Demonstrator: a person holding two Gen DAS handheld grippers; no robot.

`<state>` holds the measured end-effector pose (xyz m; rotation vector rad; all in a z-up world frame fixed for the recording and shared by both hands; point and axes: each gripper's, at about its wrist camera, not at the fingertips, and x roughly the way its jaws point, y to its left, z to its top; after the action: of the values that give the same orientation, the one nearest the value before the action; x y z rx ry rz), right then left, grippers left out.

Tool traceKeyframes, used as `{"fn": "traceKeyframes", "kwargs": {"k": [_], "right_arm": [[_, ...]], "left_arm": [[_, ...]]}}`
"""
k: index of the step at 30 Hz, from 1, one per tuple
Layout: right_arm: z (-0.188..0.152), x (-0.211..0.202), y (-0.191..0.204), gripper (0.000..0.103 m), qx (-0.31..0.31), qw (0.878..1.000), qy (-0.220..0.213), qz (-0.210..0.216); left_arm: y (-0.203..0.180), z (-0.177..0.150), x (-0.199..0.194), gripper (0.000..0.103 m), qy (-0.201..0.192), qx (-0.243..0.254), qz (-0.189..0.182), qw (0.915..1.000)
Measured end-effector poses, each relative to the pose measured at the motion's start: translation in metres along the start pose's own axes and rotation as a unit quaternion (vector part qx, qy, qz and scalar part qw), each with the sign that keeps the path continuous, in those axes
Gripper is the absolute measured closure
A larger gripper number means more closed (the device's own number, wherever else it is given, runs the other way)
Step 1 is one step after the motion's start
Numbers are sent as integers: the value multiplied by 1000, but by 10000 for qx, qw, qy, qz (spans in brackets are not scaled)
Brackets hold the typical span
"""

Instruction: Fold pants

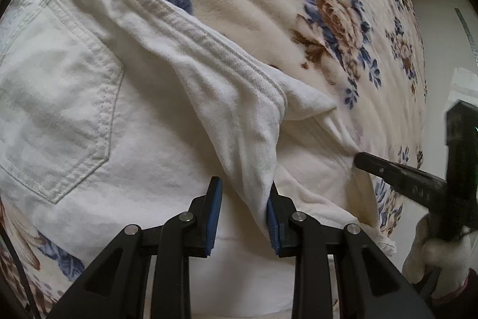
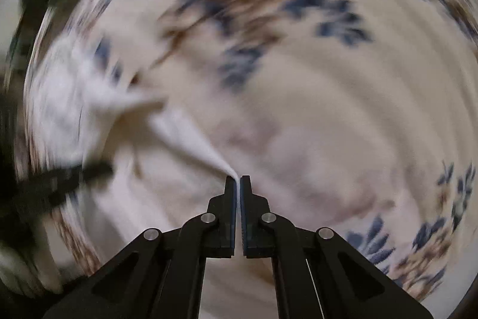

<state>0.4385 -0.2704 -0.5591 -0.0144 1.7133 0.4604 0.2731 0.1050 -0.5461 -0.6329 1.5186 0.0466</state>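
White pants (image 1: 74, 97) lie under the parted left gripper (image 1: 243, 190), edge pinched in the right gripper (image 2: 238, 184).

Right wrist view: heavily motion-blurred; the flowered blanket (image 2: 298, 79) ahead of the fingers is smeared into streaks, and the pants (image 2: 74, 109) to their left show no seams or edges. The dark bar (image 2: 68, 178) at far left cannot be identified with certainty. Left wrist view: the pants (image 1: 74, 85) run out of the picture at left and beneath the tool; the cloth caught in the right gripper (image 1: 357, 159) hides its tip, and the gloved hand (image 1: 442, 256) holding it is blurred and cut off at the right edge.
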Motion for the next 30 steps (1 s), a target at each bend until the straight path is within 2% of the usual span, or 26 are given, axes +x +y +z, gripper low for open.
{"fn": "traceKeyframes", "kwargs": {"k": [2, 5, 6, 7, 8, 9, 11, 14, 15, 17, 18, 19, 20, 22, 24, 26, 27, 28, 29, 30], "right_arm": [[0, 1, -7, 99, 118, 9998, 66, 111], [-6, -12, -6, 92, 51, 9995, 76, 311], [-9, -20, -3, 84, 17, 9989, 34, 467], [-19, -33, -2, 70, -62, 9982, -32, 589], [-26, -39, 2, 61, -135, 9980, -62, 608], [-37, -47, 8, 45, -260, 9977, -86, 628], [-59, -57, 9, 41, -363, 9974, -11, 618], [-84, -50, 1, 41, -477, 9988, 83, 109], [-86, -42, -1, 41, -547, 9984, 150, 22], [-84, -26, 4, 44, -799, 9963, 280, 173], [-83, -18, 10, 52, -969, 9945, 327, 218], [-81, -12, 17, 86, -1161, 9924, 347, 197], [-79, 1, 31, 98, -1394, 9893, 418, -124], [-79, 1, 39, 99, -1473, 9881, 218, -378], [-74, -9, 29, 99, -992, 9935, -186, -529], [-68, -18, 3, 99, -360, 9961, -522, -618], [-64, -16, -15, 102, 85, 9959, -548, -720], [-63, -11, -25, 102, 280, 9962, -430, -703], [-61, -3, -38, 102, 542, 9976, -150, -410], [-62, -2, -43, 102, 714, 9970, -80, -293]], "left_arm": [[-1, 2, 1, 78, 20, -32, -41, 10000], [-2, 5, 0, 78, 136, -132, -181, 9997], [-2, 5, -2, 78, 198, -209, -284, 9992], [-1, 4, -5, 78, 264, -280, -373, 9986], [0, 1, -10, 78, 349, -324, -502, 9976], [0, -1, -15, 77, 394, -322, -598, 9969], [-2, -10, -29, 73, 322, -217, -561, 9977], [-8, -20, -37, 73, 214, 87, -339, 9992], [-9, -20, -36, 73, 201, 174, -266, 9993], [-10, -20, -32, 73, 212, 273, -167, 9993], [-9, -19, -30, 73, 182, 307, -119, 9993], [-10, -18, -27, 73, 165, 345, -68, 9992], [-9, -16, -24, 73, 160, 389, -23, 9991], [-5, -14, -18, 73, 114, 436, 122, 9989], [2, -13, -11, 73, 161, 390, 146, 9990], [10, -12, -4, 73, 206, 307, 218, 9991], [12, -12, -2, 73, 242, 273, 204, 9991], [14, -11, 1, 73, 283, 196, 211, 9992], [14, -11, 1, 73, 295, 156, 182, 9993], [12, -9, 1, 73, 304, 142, 123, 9994]]}}
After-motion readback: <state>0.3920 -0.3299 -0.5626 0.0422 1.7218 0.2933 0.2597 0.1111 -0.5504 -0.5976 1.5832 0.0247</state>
